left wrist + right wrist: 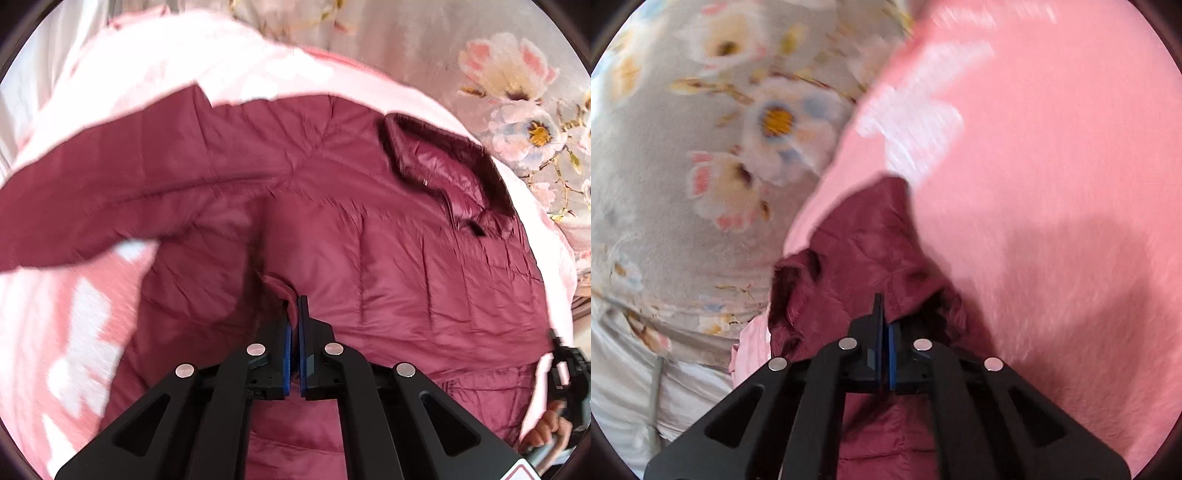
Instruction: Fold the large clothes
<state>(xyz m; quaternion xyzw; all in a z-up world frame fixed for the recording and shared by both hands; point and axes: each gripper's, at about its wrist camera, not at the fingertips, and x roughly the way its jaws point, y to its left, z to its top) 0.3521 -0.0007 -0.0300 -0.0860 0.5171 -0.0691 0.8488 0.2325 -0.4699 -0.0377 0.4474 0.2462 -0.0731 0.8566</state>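
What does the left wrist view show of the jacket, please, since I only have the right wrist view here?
Observer: The maroon jacket lies spread flat on the pink blanket, one sleeve stretched out to the side.
Operator: Thank you. Is the left tool holding anything?
Observer: Yes, the left tool is shut on a small pinch of jacket fabric in the body, below the sleeve.
Operator: And can you see the collar?
Observer: The collar sits open at the far edge of the jacket, towards the floral sheet, with darker trim round it.
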